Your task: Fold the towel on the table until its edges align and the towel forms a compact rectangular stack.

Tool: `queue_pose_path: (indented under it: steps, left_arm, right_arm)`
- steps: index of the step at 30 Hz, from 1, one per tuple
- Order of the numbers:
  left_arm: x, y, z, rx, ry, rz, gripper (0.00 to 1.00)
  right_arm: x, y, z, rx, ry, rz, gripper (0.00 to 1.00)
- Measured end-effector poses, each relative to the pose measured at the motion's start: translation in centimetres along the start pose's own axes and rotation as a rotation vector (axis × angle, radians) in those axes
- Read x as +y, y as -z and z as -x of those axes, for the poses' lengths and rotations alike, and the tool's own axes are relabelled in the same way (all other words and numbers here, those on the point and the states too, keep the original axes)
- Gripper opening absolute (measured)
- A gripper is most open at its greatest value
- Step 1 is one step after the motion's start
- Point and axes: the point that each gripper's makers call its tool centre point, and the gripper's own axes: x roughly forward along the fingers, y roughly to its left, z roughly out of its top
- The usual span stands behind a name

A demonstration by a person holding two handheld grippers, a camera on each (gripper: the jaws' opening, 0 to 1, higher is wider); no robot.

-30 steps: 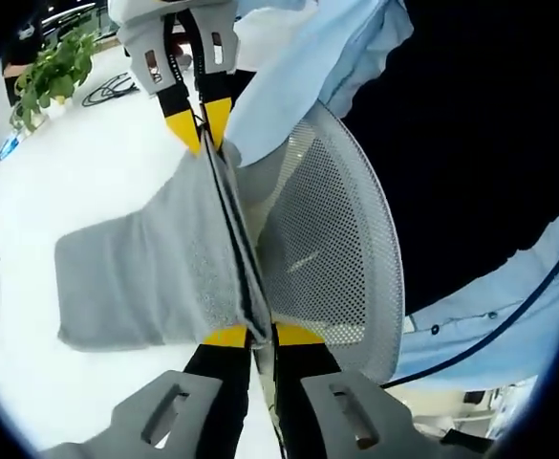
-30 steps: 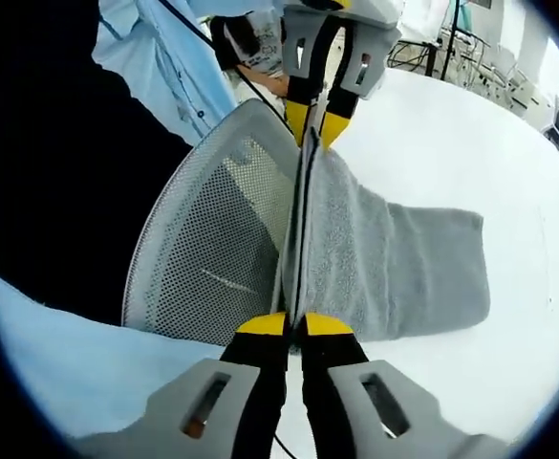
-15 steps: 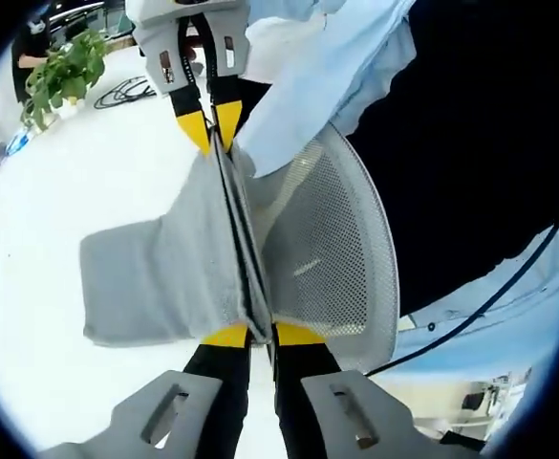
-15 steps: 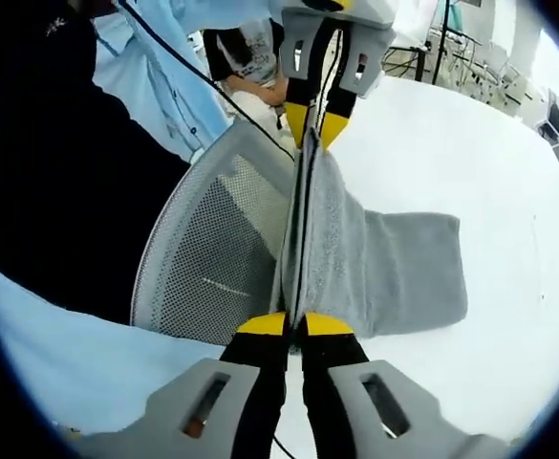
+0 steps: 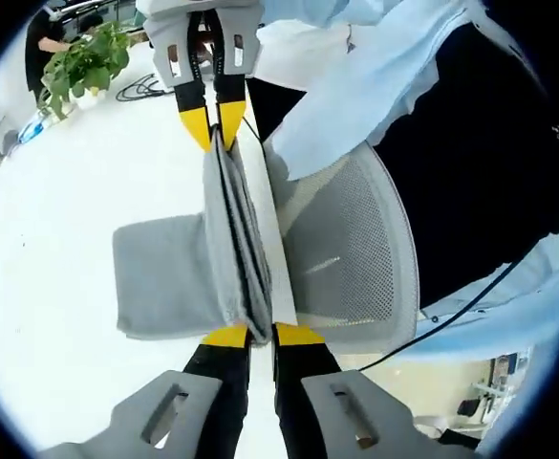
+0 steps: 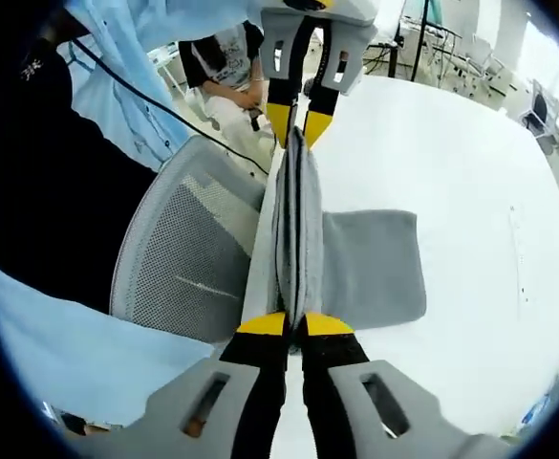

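A fold is in progress: the grey towel (image 5: 179,287) has one edge lifted and stretched taut over the near edge of the white surface (image 5: 59,220), the rest lying flat. The left hand-held gripper (image 5: 251,335) is clamped on one corner and the right hand-held gripper (image 6: 294,323) on the other (each shows at the far end of the other's view). Next, probably, carry the held edge across to meet the far edge, level.
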Motion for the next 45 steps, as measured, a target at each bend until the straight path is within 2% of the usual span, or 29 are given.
queue_pose_path:
  steps: [8,14,20,27,38,45]
  left_arm:
    - [2.9,0.0,0.3,0.011,-0.012,0.015,0.09]
    - [5.1,0.5,0.4,0.01,-0.026,0.043,0.09]
    - [6.6,0.0,-0.1,-0.002,-0.043,0.078,0.09]
    - [8.5,1.2,-1.3,0.002,-0.05,0.115,0.09]
    - [11.4,2.6,-3.3,0.025,-0.089,0.161,0.09]
    - [13.6,4.0,-5.3,0.037,-0.118,0.193,0.09]
  right_arm:
    - [-3.4,0.5,0.2,0.013,0.039,-0.028,0.02]
    - [-5.0,0.6,0.1,0.023,0.063,-0.047,0.02]
    - [-7.0,1.5,-0.6,0.052,0.09,-0.07,0.02]
    - [-8.6,2.1,-1.8,0.062,0.103,-0.104,0.02]
    - [-11.7,3.6,-4.4,0.126,0.151,-0.098,0.02]
    - [-13.2,4.5,-6.2,0.161,0.17,-0.092,0.02]
